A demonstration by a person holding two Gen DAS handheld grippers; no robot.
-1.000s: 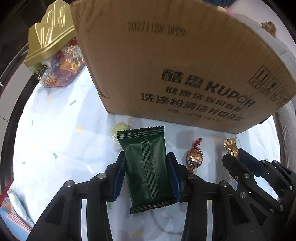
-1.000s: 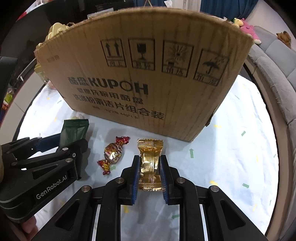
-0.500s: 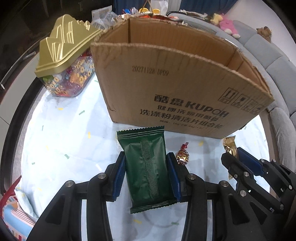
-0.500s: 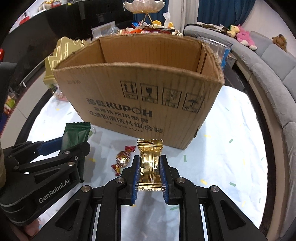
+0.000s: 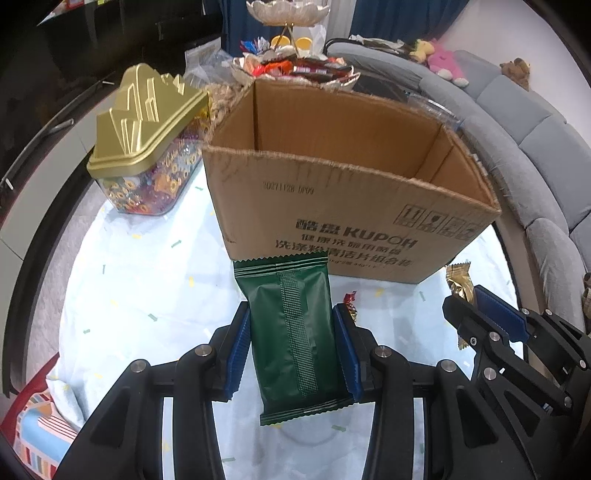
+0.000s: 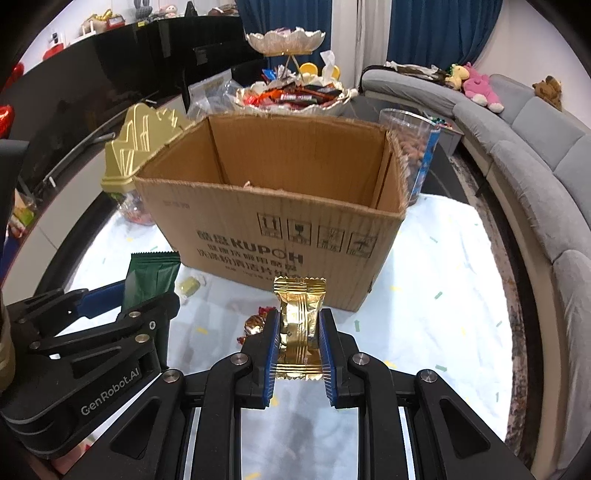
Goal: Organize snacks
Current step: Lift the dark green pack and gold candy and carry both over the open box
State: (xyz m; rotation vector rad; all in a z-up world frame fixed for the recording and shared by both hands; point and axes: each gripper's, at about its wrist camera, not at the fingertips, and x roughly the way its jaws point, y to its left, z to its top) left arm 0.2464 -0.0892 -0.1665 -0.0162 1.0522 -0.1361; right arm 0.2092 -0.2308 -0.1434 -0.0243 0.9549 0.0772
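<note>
On the pale tablecloth [image 5: 140, 280] the cardboard box [image 5: 332, 206] now showed its open top: the left gripper [image 5: 291, 354] grasping the green packet [image 5: 291, 332] and the right gripper [image 6: 298, 350] clenching the gold packet [image 6: 298, 325] had risen, apparently ready to drop them in.

Left gripper [image 5: 291, 354] and right gripper [image 6: 297, 347] both clamped, angled downward.

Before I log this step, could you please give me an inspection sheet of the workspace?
Surface: pale cloth with confetti print.
Job's things: open box; green pack and gold pack, both held; loose candy and yellow sweet on the cloth.
Clutter: gold-lidded jar, snack stand.
Grippers: left gripper shut on green pack; right gripper shut on gold pack.
Cables: nothing seen.
Surroundings: grey sofa, blue curtains.
</note>
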